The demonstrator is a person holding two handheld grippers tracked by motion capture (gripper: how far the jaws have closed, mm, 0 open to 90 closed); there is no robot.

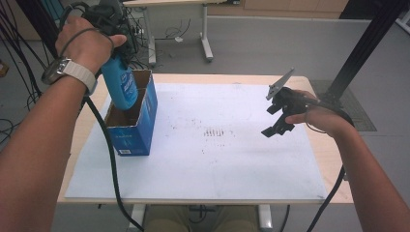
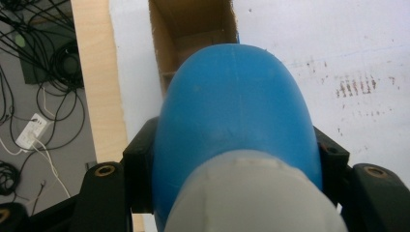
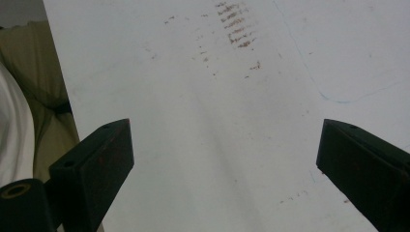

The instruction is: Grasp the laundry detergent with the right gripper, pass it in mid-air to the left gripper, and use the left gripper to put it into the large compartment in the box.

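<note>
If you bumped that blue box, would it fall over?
Probably, yes. The blue box is open-topped cardboard standing taller than it is wide, so it likely tips or slides easily. It looks light, apparently empty inside. The blue bottle held above it would add weight once in.

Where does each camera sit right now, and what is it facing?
High view: above the person's side, facing forward and down on the white-sheeted table; both forearms show.
Left gripper view: rides the left tongs, facing down past the blue plastic bottle they clamp into the open blue cardboard box.
Right gripper view: rides the open right tongs, facing the sheet.
Shared: reddish smudges.
</note>
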